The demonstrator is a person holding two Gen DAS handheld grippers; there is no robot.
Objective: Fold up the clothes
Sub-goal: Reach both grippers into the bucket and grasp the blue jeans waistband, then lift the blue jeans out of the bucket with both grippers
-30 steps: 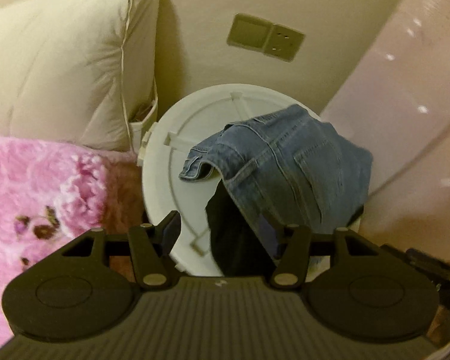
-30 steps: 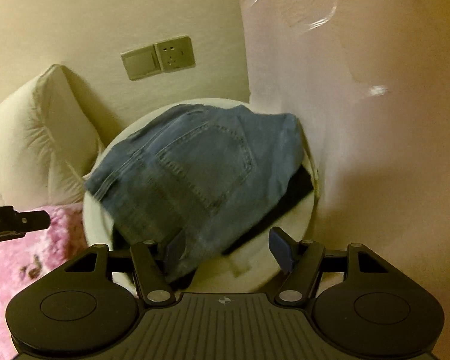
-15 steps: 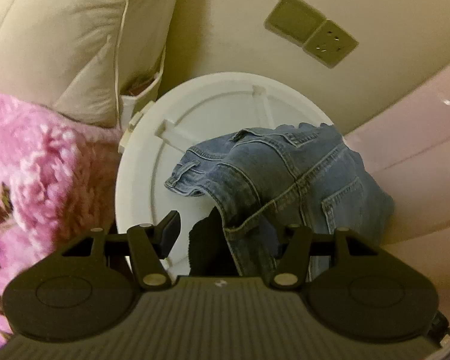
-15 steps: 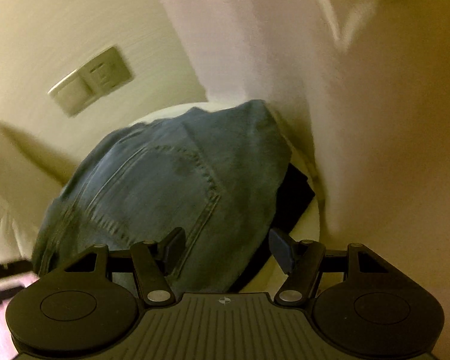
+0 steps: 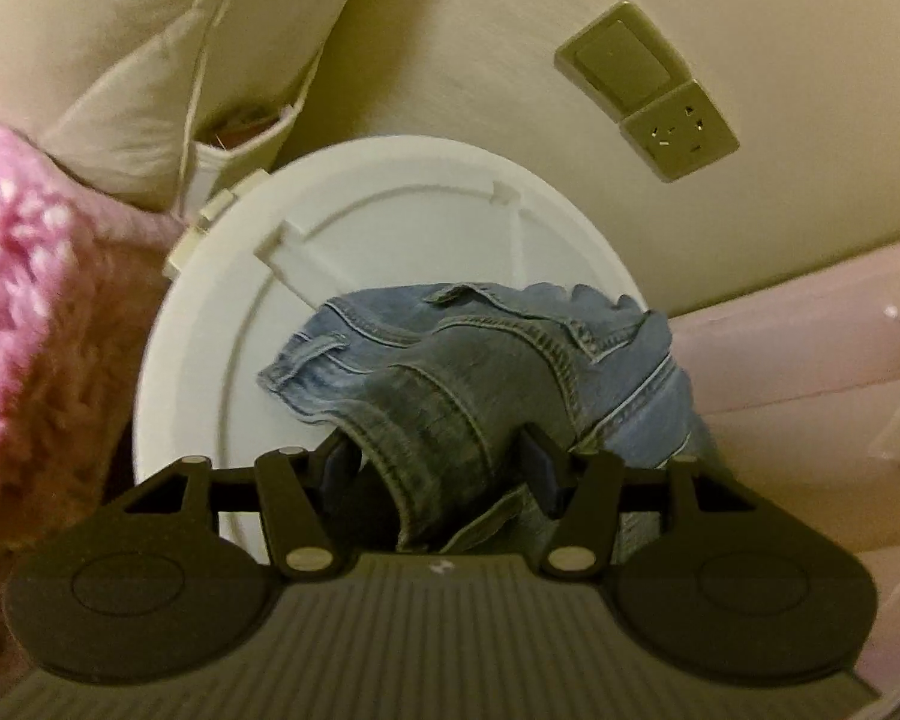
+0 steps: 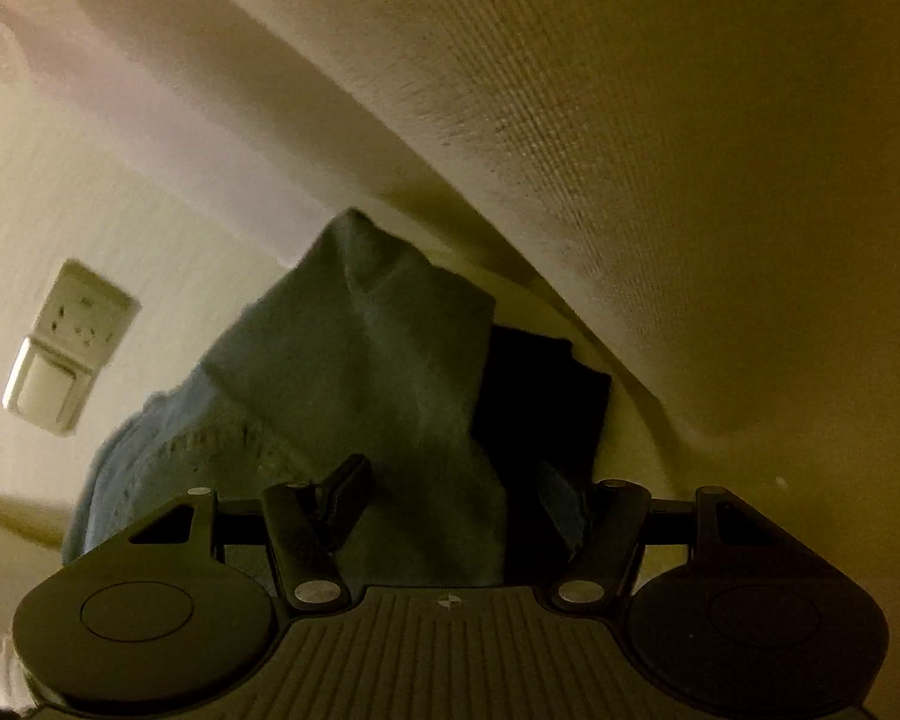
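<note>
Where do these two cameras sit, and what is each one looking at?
Left wrist: on the left gripper, looking down along its closing jaws at the jeans on a round white lid.
Right wrist: on the right gripper, jaws closing, jeans between them, dark garment beside.
Shared: jeans, wall socket.

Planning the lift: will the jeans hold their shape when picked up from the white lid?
Probably not: the jeans already bunch and drape in soft folds. Their thick seamed denim suggests some weight. The dark garment beneath may drag along.
</note>
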